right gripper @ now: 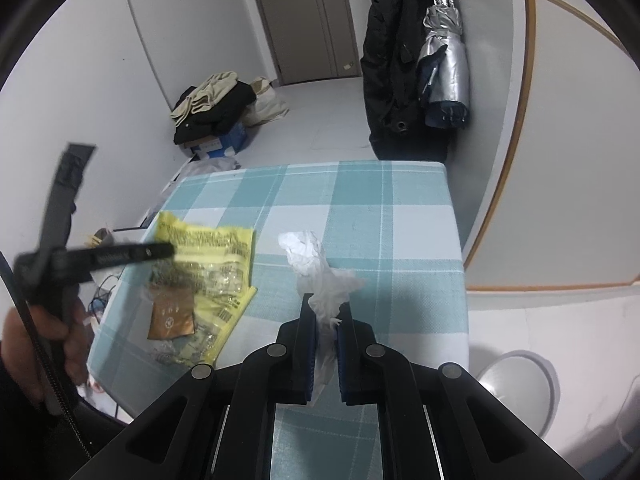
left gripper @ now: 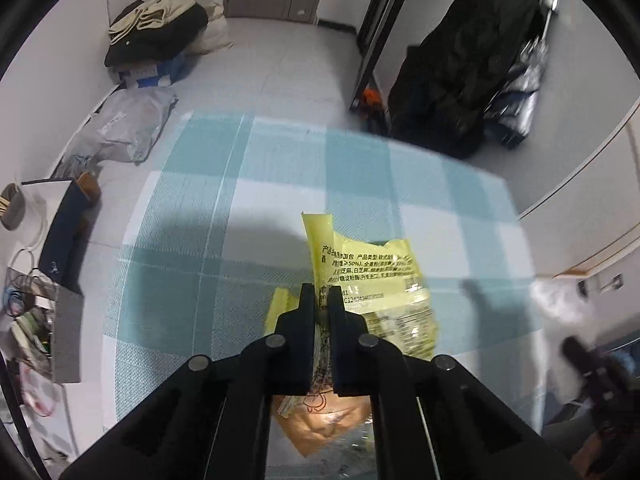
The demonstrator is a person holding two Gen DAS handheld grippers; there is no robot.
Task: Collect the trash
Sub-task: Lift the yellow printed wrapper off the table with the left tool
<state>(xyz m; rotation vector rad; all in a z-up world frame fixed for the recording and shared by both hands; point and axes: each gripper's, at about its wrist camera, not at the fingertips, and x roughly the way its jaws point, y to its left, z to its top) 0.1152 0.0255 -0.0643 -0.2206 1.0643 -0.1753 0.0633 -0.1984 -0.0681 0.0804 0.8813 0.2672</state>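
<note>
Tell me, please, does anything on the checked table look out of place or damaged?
Only the trash itself. A torn, crinkled yellow wrapper is pinched in the left claw, and a crumpled white tissue is pinched in the right claw. The checked tablecloth lies flat, with no spill visible.

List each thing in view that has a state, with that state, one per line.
left gripper: shut on the yellow wrapper
yellow wrapper: pinched, crumpled, over the table
right gripper: shut on the white tissue
white tissue: crumpled, pinched between the pads
checked tablecloth: spread flat on the table
door: closed
umbrella: folded, hanging
black coat: hanging
</note>
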